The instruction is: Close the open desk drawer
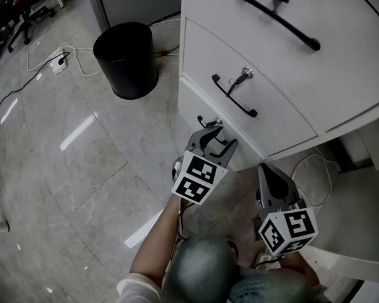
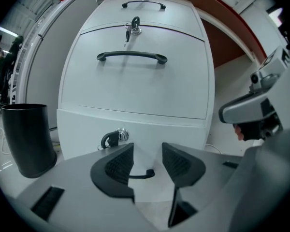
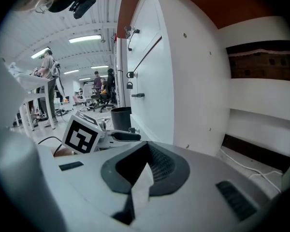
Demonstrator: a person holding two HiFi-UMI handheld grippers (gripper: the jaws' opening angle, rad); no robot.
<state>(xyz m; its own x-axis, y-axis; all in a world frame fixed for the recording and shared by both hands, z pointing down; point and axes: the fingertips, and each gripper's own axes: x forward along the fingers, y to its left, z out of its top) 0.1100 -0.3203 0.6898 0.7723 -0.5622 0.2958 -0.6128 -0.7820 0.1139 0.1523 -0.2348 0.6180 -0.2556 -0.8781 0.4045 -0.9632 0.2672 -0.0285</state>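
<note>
- Left gripper view: left gripper (image 2: 145,164) jaws wide apart, with the handle (image 2: 144,174) of the bottom drawer (image 2: 183,134) between them, ungripped.
- Jaws of right gripper (image 3: 145,167) together, empty.
- Advice: press drawer front squarely until flush.

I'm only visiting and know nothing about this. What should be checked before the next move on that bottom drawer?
1. Left gripper jaws apart: ok.
2. Bottom drawer handle between those jaws, not pinched: ok.
3. Right gripper shut, empty, beside the cabinet: ok.
4. Bottom drawer pushed fully in: cannot tell.
5. Black bin standing apart from the drawers: ok.
</note>
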